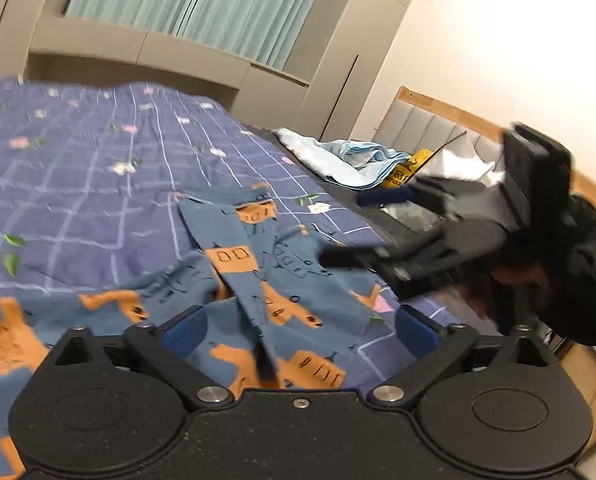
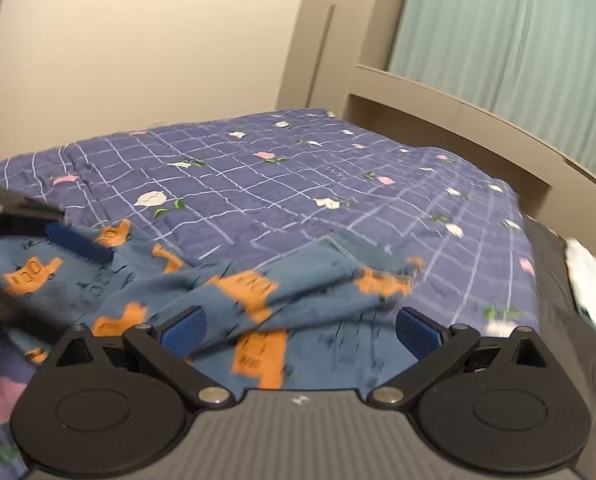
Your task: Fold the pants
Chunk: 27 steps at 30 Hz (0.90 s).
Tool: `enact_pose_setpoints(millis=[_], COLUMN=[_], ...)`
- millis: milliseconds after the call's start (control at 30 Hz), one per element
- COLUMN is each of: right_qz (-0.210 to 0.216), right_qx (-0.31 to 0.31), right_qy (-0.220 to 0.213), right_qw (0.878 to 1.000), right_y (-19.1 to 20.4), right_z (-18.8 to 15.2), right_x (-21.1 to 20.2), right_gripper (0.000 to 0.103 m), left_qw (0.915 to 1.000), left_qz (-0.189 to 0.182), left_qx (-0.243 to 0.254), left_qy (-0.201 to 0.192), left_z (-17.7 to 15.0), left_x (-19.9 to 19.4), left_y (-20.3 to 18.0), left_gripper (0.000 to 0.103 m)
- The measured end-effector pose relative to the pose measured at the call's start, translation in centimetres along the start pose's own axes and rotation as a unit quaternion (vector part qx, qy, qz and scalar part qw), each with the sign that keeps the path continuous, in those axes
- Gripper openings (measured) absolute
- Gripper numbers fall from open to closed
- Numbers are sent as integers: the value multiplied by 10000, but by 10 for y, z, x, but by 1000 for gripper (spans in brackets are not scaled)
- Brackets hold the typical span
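The pants are blue with orange patches and lie crumpled on the bed's blue checked quilt. My left gripper is open, its blue pads spread above the cloth and holding nothing. My right gripper is open too, over another part of the pants. The right gripper also shows in the left wrist view at the right, held in a black-sleeved hand, fingers apart and blurred. The left gripper's blue finger shows at the left edge of the right wrist view.
A pile of light blue and white laundry and a yellow packet lie by the padded headboard. Grey window ledge and green curtains stand beyond the bed. The quilt stretches far ahead.
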State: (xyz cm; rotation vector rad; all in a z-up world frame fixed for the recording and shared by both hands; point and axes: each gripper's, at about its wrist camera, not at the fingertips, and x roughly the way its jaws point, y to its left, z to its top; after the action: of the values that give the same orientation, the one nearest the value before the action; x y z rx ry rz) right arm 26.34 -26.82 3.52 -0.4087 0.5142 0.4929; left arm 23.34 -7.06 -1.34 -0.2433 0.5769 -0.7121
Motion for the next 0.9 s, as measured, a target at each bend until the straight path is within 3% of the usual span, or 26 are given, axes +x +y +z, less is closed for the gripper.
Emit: enact_pose_setpoints(millis=[133,300,333,467,667,900], right_qz=[189,286,257,202,182,-341], right_qx=[-21,-6,-55,-305,-133,-193], right_qy=[98,448,534,866,1254,1791], right_qw=[9998,9986,9982,9956,9919,9831], right_y=[-20,-25,-23,-11,1,7], right_z=[28,58,61,67,72,77], right_x=[31,83,94,133,169,197], right_gripper=[103,99,98,84,78,63], left_qw=[9988,9961,9955,9929,9915,9934], left_qz=[-30,-49,-22,10,108,81], left_qx=[-458,-808,-877,-1124,-1208,-1058], left_qy=[153,359,361,380,475,430], left_z=[-1,1,1,4,4,4], left_x=[15,29,30,32,37,37], left_y=[13,24,26,32,33,23], left_gripper=[80,44,41,13,3,0])
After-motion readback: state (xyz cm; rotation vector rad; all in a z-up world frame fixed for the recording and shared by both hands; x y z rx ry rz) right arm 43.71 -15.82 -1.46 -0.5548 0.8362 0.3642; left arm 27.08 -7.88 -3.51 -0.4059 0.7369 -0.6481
